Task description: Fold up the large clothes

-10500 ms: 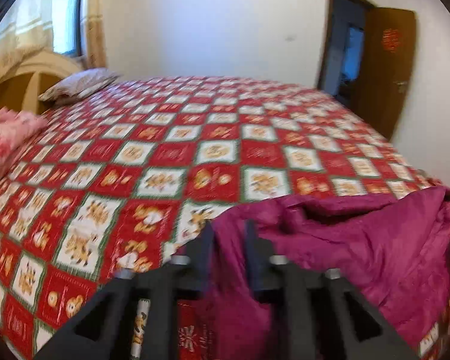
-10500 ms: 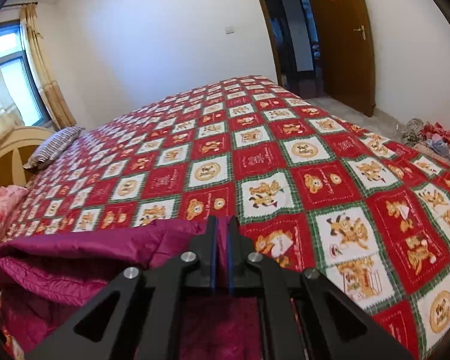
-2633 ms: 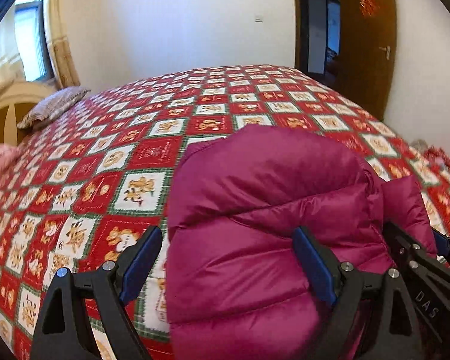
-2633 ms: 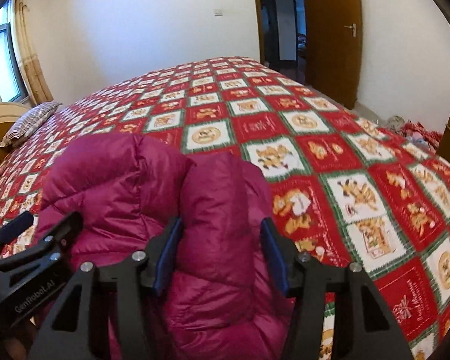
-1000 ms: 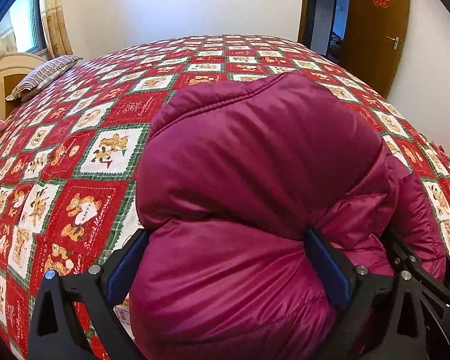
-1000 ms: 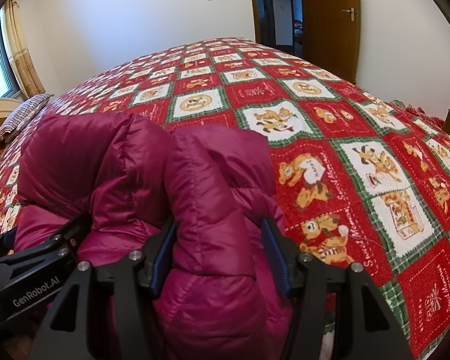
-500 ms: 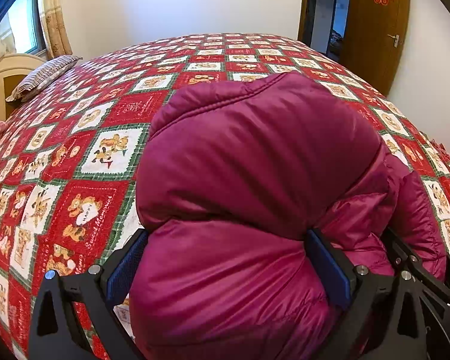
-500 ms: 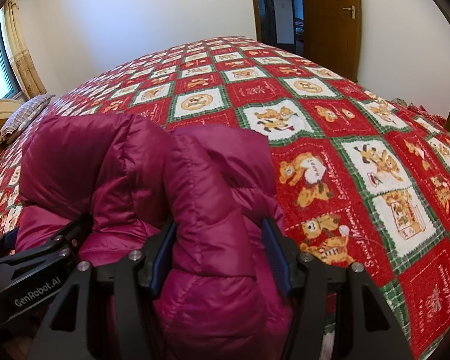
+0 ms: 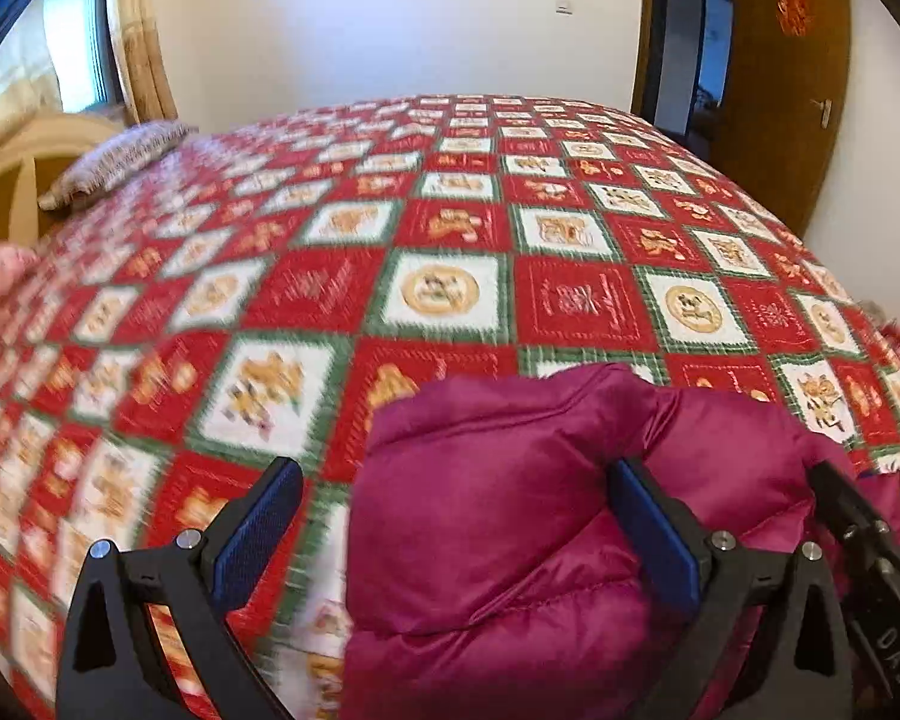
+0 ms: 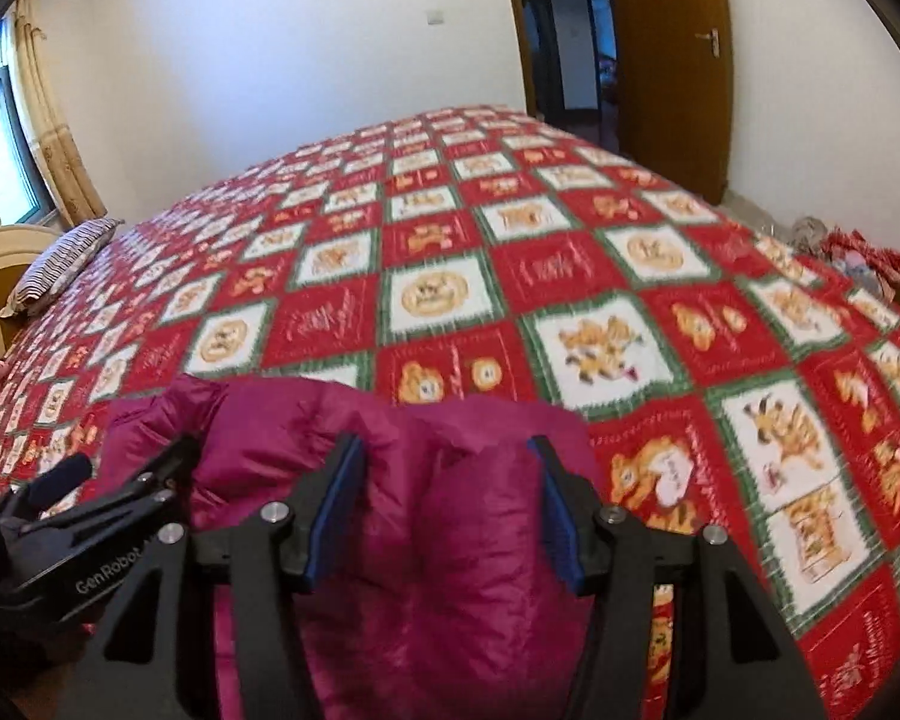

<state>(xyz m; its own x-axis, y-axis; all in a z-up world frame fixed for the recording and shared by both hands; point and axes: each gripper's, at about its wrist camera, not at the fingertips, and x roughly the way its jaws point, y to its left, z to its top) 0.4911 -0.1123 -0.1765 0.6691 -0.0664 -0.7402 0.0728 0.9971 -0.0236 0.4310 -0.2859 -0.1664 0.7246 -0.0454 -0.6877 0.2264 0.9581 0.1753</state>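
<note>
Jacket [image 9: 510, 540] fabric, a puffy magenta bundle, is bulging between both pairs of tongs at the near edge of the bed. The left tongs [image 9: 450, 534] are standing wide apart, the right pad [image 9: 654, 540] pressing into the padding while the left pad is hanging clear of it over the bedspread [image 9: 450, 228]. The right tongs [image 10: 444, 510] are also spread, flanking a fold of the jacket [image 10: 450, 540] with both pads against it. Beyond, the red-and-green checked bedspread is stretching away toward a striped pillow [image 10: 60, 264], a window curtain [image 10: 48, 120] and a brown door [image 10: 666, 60].
</note>
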